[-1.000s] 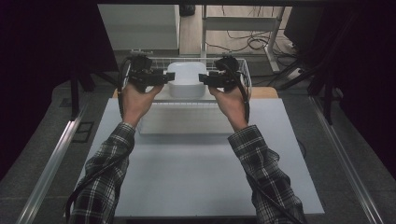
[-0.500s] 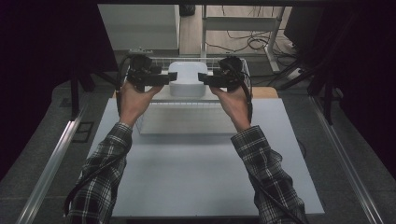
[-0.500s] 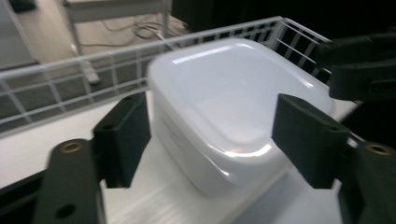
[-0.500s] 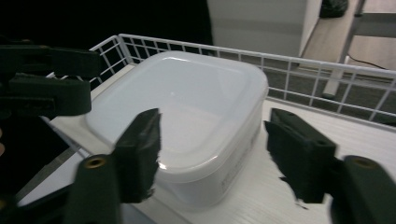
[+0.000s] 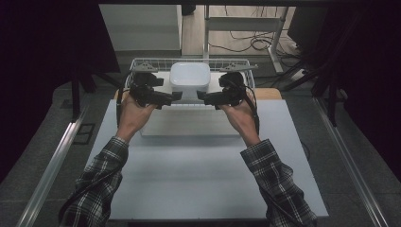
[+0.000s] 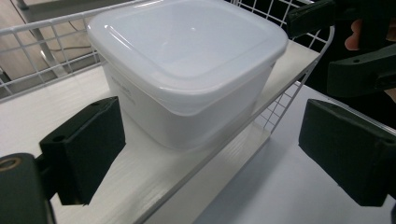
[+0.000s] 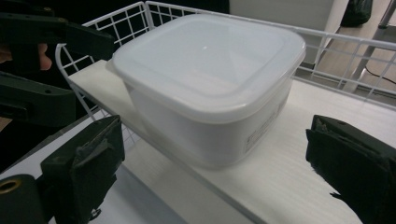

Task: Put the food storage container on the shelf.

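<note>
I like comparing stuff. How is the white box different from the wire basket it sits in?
The box has solid, cloudy white walls; the basket is thin wire grid you can see through. The box is shut with a lid; the basket is open on top. The box has rounded corners and is smaller, sitting inside the wider basket. Both are white, and both stand upright at the table's far edge.

- The container's (image 6: 187, 70) small side label at 9 o'clock is too faint to read.
- The basket's (image 7: 336, 37) far rim is cut off at 3 o'clock.
</note>
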### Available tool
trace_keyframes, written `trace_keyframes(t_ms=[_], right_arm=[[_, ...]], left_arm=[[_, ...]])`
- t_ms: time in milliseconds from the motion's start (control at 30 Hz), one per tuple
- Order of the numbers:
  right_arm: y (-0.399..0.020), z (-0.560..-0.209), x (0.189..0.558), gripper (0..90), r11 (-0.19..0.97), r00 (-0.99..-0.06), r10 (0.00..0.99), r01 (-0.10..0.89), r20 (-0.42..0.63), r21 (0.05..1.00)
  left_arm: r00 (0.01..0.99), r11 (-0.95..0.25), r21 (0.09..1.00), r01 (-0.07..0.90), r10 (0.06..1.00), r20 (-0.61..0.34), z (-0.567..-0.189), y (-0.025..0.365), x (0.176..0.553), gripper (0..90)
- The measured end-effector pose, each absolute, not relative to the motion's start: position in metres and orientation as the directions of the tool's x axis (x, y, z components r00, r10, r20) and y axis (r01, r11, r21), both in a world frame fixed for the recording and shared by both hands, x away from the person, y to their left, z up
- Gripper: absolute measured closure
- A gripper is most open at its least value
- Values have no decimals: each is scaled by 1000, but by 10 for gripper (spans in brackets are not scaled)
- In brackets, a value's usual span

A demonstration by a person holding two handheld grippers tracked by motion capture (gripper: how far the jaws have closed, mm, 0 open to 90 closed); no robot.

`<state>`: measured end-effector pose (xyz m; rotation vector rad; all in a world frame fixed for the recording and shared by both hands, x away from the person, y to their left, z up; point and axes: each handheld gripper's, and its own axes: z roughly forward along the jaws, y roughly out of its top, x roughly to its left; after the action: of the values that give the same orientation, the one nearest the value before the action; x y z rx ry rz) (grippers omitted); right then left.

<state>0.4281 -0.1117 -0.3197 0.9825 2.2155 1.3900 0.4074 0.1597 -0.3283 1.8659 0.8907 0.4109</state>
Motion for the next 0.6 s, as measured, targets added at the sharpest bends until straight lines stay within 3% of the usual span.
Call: trace_keyframes(t_ms=[600], right_arm=[[-120,-335,405,28,327,-746,666,332,34,885]], left_arm=[[726,-247,911,330,683,-78,-347,157,370,55]])
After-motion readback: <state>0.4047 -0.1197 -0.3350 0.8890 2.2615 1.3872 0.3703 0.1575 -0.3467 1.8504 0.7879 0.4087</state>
